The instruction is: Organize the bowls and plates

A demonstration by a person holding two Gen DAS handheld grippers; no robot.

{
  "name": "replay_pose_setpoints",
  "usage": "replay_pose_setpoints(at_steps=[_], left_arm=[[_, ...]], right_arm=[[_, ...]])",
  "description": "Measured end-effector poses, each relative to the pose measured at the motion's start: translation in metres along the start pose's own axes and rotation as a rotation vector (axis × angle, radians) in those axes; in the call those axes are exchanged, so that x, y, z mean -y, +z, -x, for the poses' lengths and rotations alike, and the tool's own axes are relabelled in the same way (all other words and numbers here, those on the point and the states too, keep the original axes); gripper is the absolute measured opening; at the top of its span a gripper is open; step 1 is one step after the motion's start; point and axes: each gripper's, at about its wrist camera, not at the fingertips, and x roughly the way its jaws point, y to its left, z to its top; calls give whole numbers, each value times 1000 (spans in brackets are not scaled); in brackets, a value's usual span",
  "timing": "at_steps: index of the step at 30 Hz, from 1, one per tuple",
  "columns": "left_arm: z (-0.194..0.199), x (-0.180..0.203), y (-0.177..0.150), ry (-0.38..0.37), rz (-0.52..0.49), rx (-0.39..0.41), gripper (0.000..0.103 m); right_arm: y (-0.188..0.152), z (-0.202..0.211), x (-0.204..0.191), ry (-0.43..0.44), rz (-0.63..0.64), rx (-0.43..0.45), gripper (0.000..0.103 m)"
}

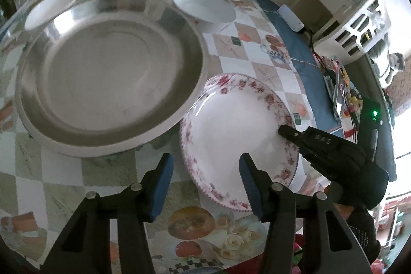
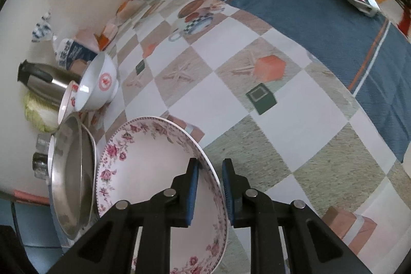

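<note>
- Mid-step: lifting the round white ceramic plate with the pink floral rim point(image 2: 143, 166), lying on the checked-cloth desk point(image 2: 231, 84) just right of the big round stainless-steel pan point(image 1: 110, 68), its left edge tucked under the pan's rim.
- Right gripper point(image 2: 210, 186) clamped on the plate's right rim, one blue pad inside the dish, the other outside; no gap visible at the pads.
- Left gripper point(image 1: 205, 171) half-open, straddling the plate's near-left edge: one finger over the white well, the other over bare cloth, neither pad pressing anything.
- Steel pan resting on a wider white plate point(image 1: 38, 135), likely the stack to join.
- Three white bowls point(image 1: 204, 7) waiting at the far side, by the wall.
- Next move calls for a slow, level lift, drawing the plate rightward clear of the pan's rim first.
- Risk: a one-sided rim grip may let the glazed plate tilt or slip; left gripper probably needed as support.
</note>
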Motion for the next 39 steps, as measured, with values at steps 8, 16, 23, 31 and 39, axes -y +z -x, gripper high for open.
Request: replay_pose_setpoints(at_steps=[8,16,23,31,39], left_arm=[[-26,-8,4,8,62,-51,50],[-42,-13,9,20,100,-56,39],[-50,-11,12,11,104,-47,33],[-53,-12,16,-20,115,-26,33],[-57,-12,21,-51,118,-5,33]], right_arm=[[2,-1,13,63,-54,-10,21],[3,-2,17,99,-67,-11,20],[4,-1,22,125,-75,-13,19],[5,-1,28,157,-92,-12,19],[5,-2,24,151,-71,-1,19]])
